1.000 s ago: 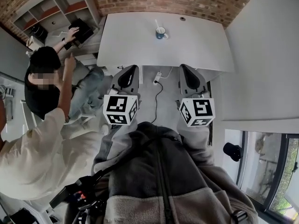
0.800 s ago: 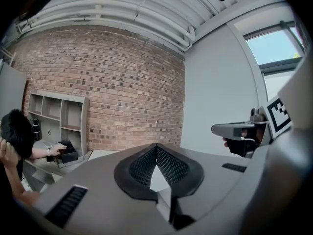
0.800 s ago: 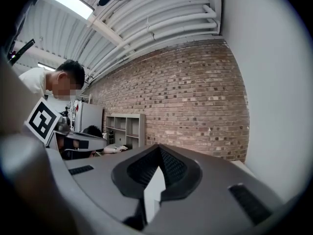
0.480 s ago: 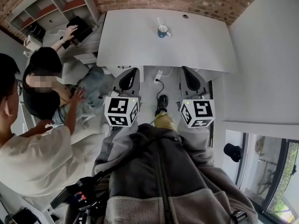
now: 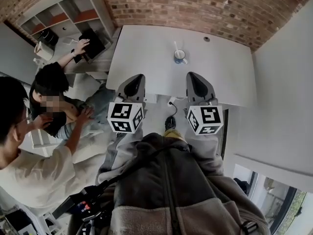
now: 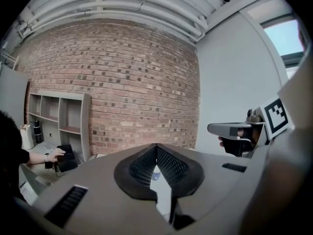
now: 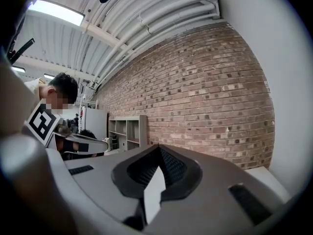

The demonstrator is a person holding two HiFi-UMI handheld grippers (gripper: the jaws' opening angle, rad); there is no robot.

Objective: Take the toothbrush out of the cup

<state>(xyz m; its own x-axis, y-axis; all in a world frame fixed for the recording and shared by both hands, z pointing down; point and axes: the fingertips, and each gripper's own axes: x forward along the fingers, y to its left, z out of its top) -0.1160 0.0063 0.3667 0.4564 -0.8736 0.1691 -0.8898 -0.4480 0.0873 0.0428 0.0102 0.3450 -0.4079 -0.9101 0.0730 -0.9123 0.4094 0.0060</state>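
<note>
Toothbrush point(image 5: 176, 46) stands in cup point(image 5: 180, 56). Left gripper point(image 5: 137, 78) and right gripper point(image 5: 192, 76) held well short of cup, jaws closed, empty. Likely pre-approach, so reach not begun.

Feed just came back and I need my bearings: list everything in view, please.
white rectangular table: one, white, against the brick wall.
blue-and-white ceramic cup: one, at the table's far middle.
thin white toothbrush: one, standing in the cup.
pale open shelf unit: one, left of the table.
red brick wall: one, behind the table.
bystanders: two, at left; one in black, one in white.
left claw: one, grey, shut, empty, short of the cup.
right claw: one, grey, shut, empty, short of the cup.
</note>
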